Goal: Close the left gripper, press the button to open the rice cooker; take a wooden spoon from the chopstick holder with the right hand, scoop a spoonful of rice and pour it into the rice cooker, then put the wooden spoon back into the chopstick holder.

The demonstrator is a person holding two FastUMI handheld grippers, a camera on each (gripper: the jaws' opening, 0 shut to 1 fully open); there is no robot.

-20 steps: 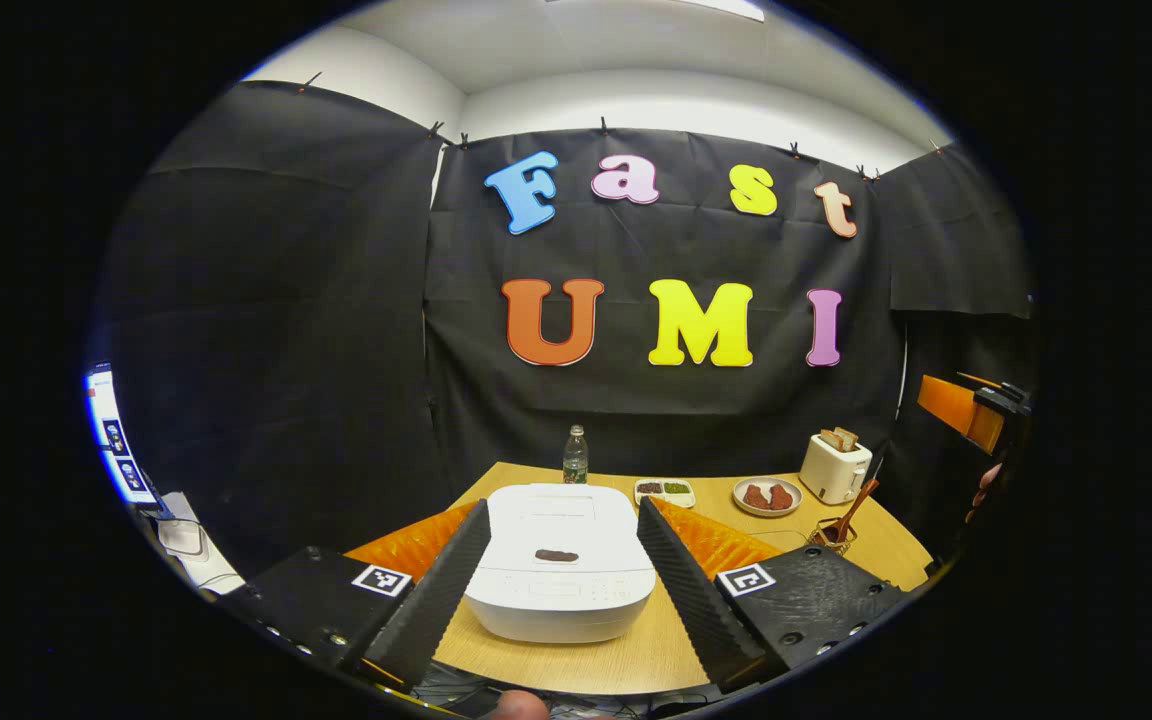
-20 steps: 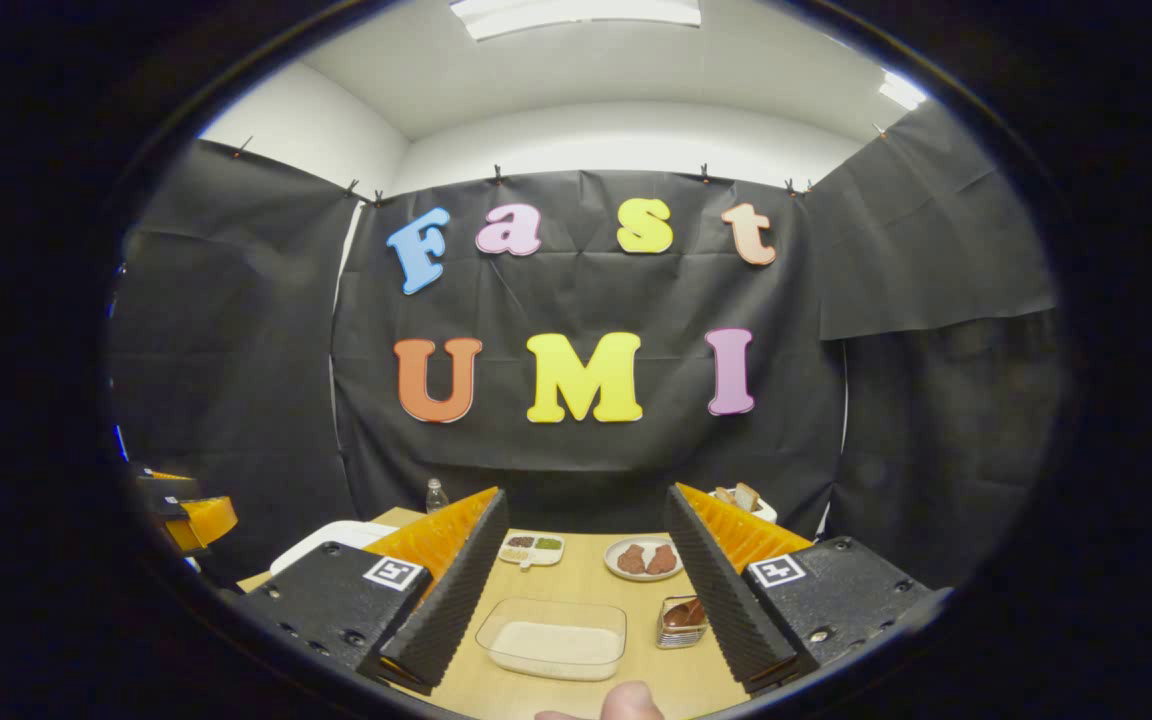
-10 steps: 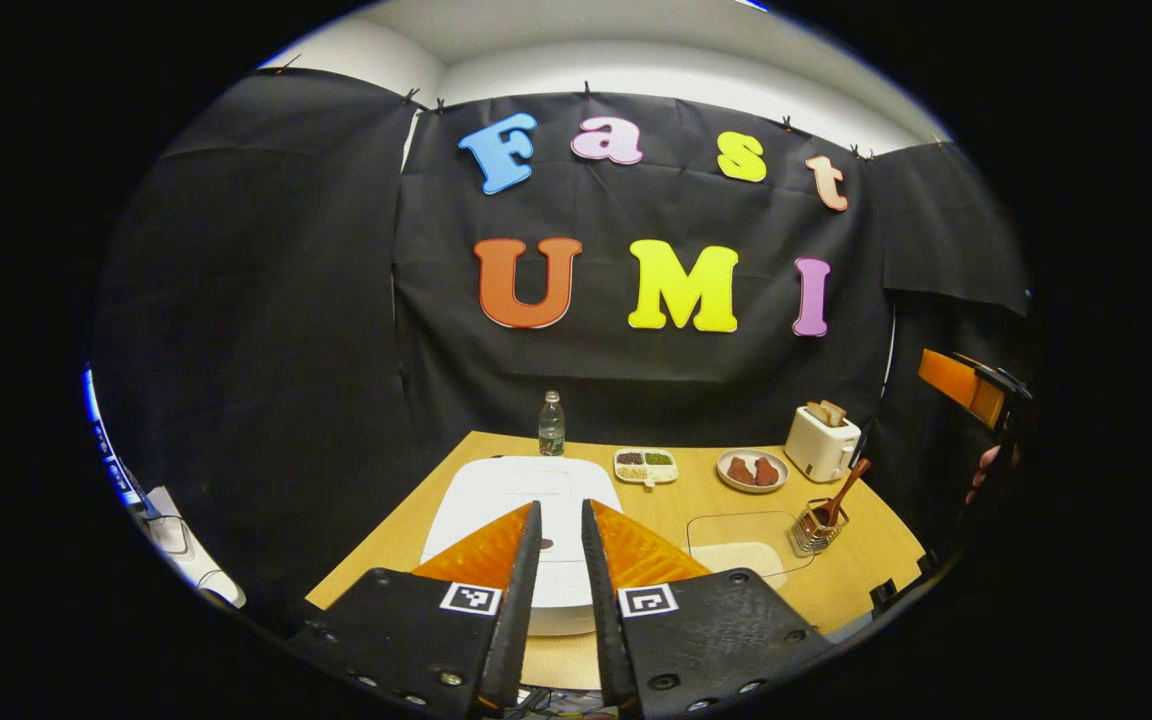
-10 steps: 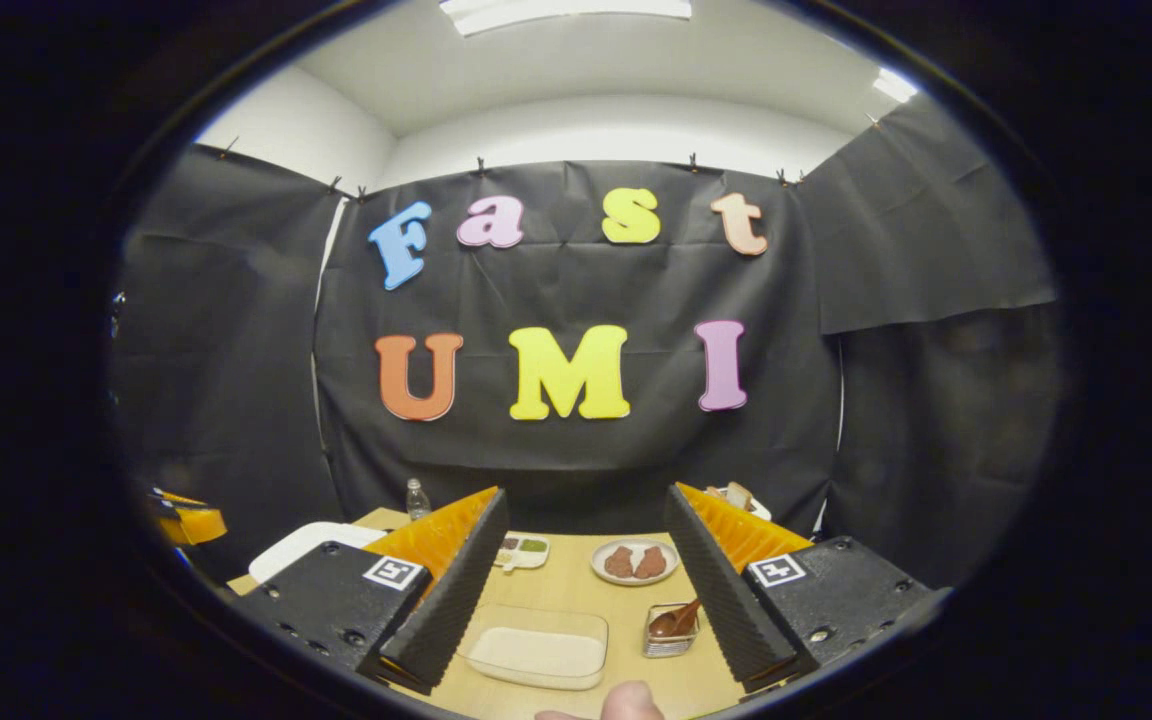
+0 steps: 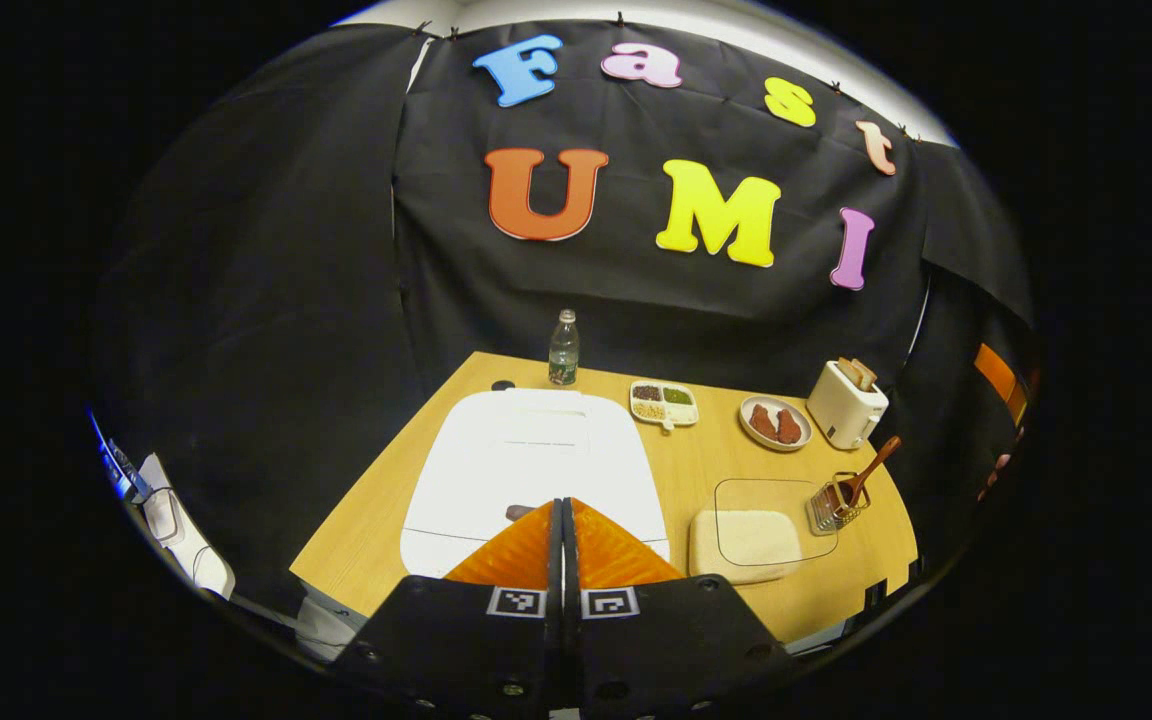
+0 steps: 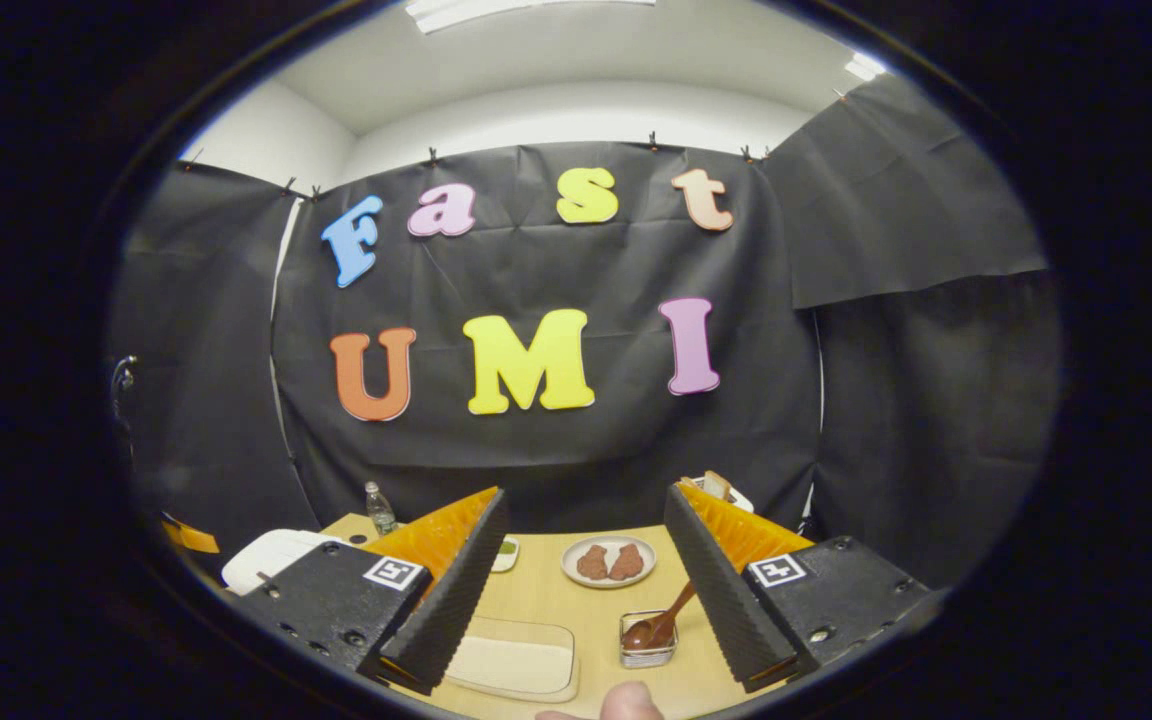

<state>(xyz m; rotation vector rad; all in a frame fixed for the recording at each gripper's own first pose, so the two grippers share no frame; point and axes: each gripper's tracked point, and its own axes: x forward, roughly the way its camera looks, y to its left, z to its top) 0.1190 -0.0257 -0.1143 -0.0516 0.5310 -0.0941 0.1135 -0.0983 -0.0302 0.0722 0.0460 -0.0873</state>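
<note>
Starting out: only the first step looks done
Left tool (image 5: 562, 512): fingers pressed together, poised over the rice cooker (image 5: 534, 462), lid still down
Right tool (image 6: 586, 585): spread wide, holding nothing
Wooden spoon (image 6: 664, 620): standing in the chopstick holder (image 6: 648, 642) near the desk's (image 5: 696, 470) right edge
Left to do: press, scoop, pour, return

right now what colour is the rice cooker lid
White, with a small dark button near its front edge; the rice cooker shows best in the left gripper view.
</note>
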